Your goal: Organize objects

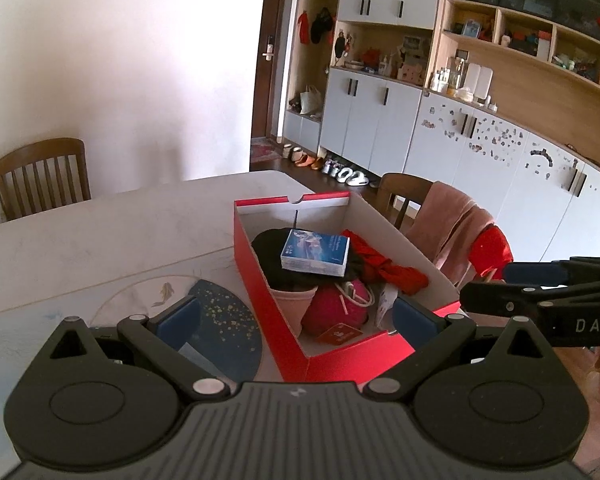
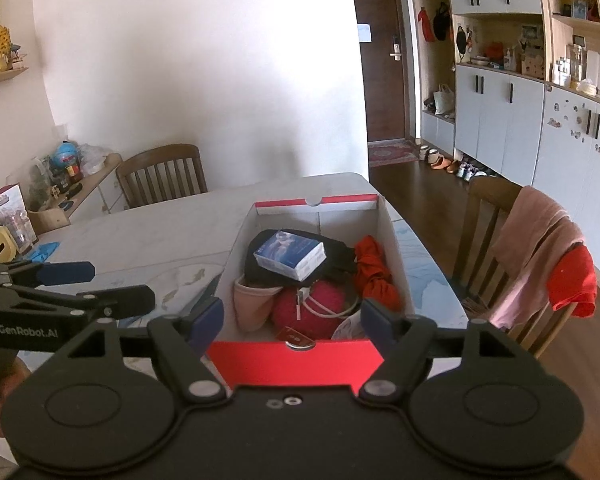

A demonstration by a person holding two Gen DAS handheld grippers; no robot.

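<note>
- We judge the tidying close to done: the red shoebox (image 2: 296, 354) on the dining table (image 1: 112, 232) already holds everything we can see of the loose items, and no stray object lies on the tabletop near it.
- Inside the box, a black garment (image 1: 276, 256) lies at the far end, a red cloth (image 2: 374, 276) is along the right wall, a magenta drawstring pouch (image 2: 324, 308) and a pink pouch (image 2: 254, 306) sit at the near end, and a blue-and-white tissue pack (image 1: 315, 255) rests on top of the black garment.
- A small red tag (image 1: 337, 335) lies on the box floor at the near corner.
- What is left, in our view, is at most closing or moving the box; we see no lid.
- Our left gripper (image 1: 296, 320) hovers spread wide and empty over the box's near-left corner.
- Our right gripper (image 2: 292, 320) is equally wide and empty at the near end wall.
- The table is pale marble-look, with a fish-patterned mat (image 1: 204, 320) left of the box.
- Around it stand wooden chairs, one draped with a pink towel (image 2: 540, 240), plus white cabinets and a dark door.
</note>
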